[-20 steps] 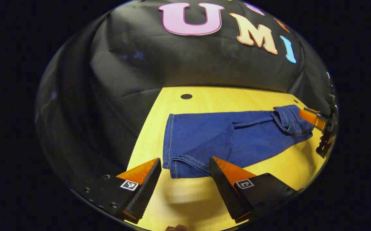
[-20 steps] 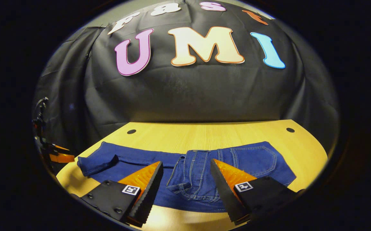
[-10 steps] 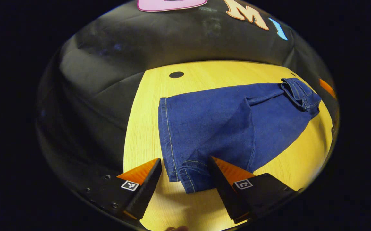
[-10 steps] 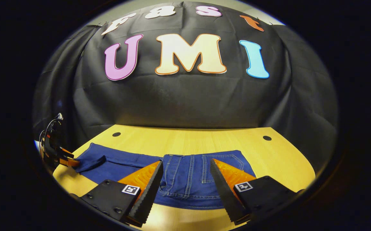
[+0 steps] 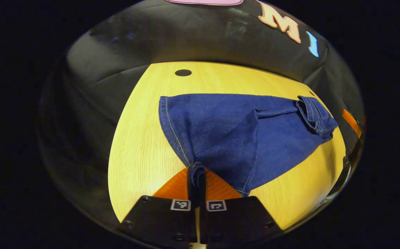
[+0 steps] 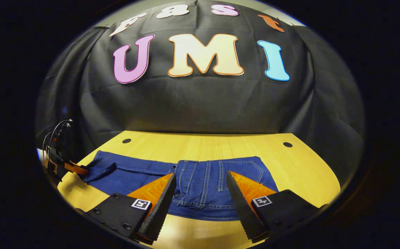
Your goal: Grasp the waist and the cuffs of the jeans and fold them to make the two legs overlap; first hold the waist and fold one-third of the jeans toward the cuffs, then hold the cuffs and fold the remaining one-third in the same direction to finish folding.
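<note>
Dark blue denim jeans [image 5: 241, 128] lie flat across the pale wooden table [image 5: 141, 145], legs to the left, waist to the right. At the near left, the left gripper [image 5: 196, 181] has its 2 fingers pressed together on the cuffs [image 5: 197, 171], pinching the hem. At the right end, the right gripper [image 6: 200, 197] hovers with fingers spread wide either side of the waist [image 6: 203, 186], holding nothing. Two dark round holes [image 6: 126, 140] mark the table's far edge.
</note>
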`<act>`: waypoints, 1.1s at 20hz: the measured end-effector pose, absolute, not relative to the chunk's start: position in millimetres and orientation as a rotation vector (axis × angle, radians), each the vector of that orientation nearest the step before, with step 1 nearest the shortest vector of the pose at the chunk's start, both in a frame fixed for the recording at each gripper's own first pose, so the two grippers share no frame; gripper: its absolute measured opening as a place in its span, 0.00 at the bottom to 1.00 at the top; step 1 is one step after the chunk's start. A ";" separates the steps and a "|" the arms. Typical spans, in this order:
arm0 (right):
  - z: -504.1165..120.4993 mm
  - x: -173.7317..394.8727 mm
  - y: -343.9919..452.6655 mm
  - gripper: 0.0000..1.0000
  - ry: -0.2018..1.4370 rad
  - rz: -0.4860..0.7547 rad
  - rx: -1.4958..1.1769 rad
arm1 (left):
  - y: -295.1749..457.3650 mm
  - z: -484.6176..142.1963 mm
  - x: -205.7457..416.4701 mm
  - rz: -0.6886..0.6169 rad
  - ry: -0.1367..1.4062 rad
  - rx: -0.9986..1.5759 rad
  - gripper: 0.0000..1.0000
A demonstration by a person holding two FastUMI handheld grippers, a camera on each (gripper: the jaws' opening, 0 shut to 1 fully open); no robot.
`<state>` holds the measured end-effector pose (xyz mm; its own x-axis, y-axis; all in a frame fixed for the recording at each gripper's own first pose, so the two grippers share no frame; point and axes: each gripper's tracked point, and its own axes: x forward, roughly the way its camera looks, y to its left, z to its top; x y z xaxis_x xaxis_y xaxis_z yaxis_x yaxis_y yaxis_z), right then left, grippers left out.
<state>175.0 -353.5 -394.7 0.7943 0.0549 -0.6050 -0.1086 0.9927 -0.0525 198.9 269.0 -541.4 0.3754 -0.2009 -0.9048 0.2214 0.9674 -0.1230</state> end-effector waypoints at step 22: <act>-298.2 153.7 -515.0 0.90 0.562 0.020 0.037 | -71.2 -337.4 265.6 -0.580 0.820 -0.245 0.00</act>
